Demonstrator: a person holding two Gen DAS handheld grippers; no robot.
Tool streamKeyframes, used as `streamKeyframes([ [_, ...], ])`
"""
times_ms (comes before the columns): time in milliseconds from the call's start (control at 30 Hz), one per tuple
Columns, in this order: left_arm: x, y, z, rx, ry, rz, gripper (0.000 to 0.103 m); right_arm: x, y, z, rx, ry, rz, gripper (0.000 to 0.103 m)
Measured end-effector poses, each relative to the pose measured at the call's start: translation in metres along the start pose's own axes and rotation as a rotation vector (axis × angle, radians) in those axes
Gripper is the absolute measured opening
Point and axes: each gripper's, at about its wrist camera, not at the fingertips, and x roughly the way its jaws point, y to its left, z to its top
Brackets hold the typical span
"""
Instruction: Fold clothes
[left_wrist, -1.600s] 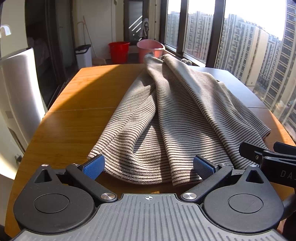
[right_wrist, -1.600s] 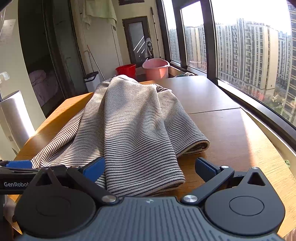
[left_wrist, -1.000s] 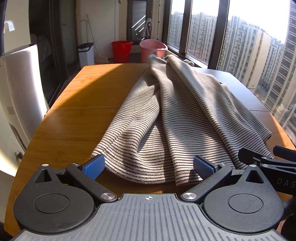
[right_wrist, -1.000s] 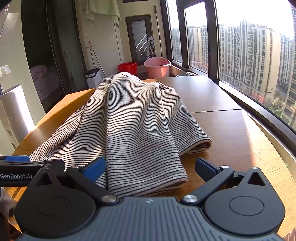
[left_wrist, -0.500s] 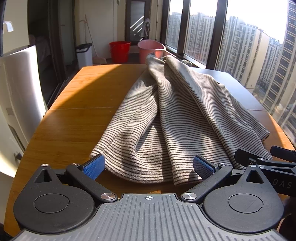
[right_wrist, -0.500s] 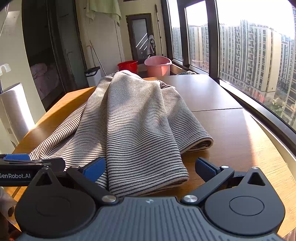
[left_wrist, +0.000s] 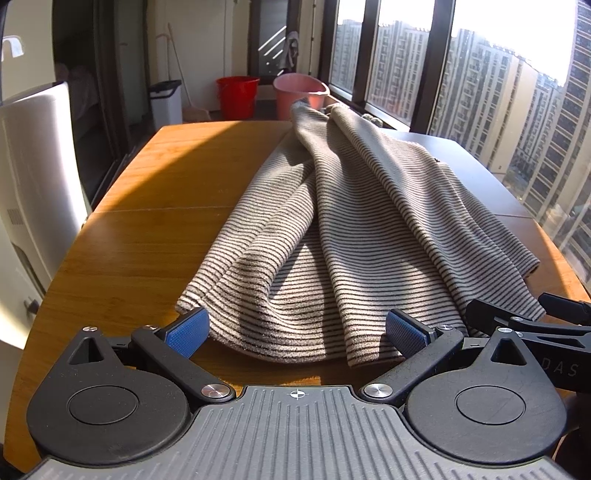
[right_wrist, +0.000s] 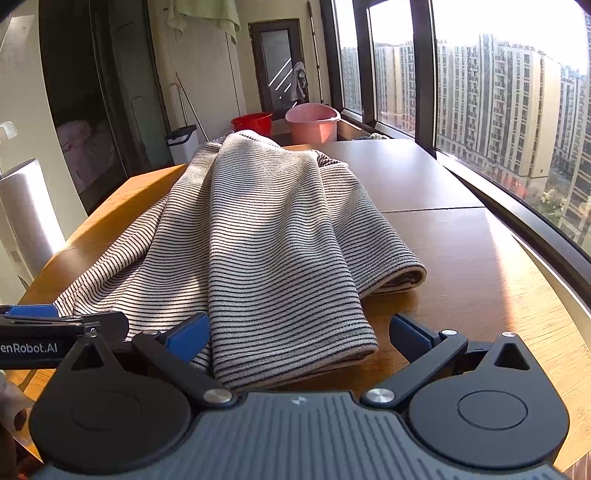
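A striped garment (left_wrist: 354, 229) lies lengthwise along the wooden table (left_wrist: 147, 236), bunched into long folds, its far end raised toward the window side and its near hem resting on the table just ahead of both tools. The left gripper (left_wrist: 297, 332) stands wide, its blue pads (left_wrist: 186, 328) on either side of the near hem and holding nothing; the hem's left corner sits just beside the left pad. The right gripper (right_wrist: 297, 338) is likewise spread wide and empty, with a folded edge of the garment (right_wrist: 280, 258) lying between its fingers, close to the left pad (right_wrist: 186, 334). Beyond the table's far end, a red bucket (left_wrist: 237, 96) and a pink basin (left_wrist: 300, 90) stand on the floor.
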Motion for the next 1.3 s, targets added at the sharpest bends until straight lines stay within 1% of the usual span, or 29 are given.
streamKeyframes([
  [1300,0.0050,0.0017,0.0004,-0.006,0.014,-0.006,0.103,0.0063,-0.0011,-0.0005,0.010,0.022,0.014,0.103],
])
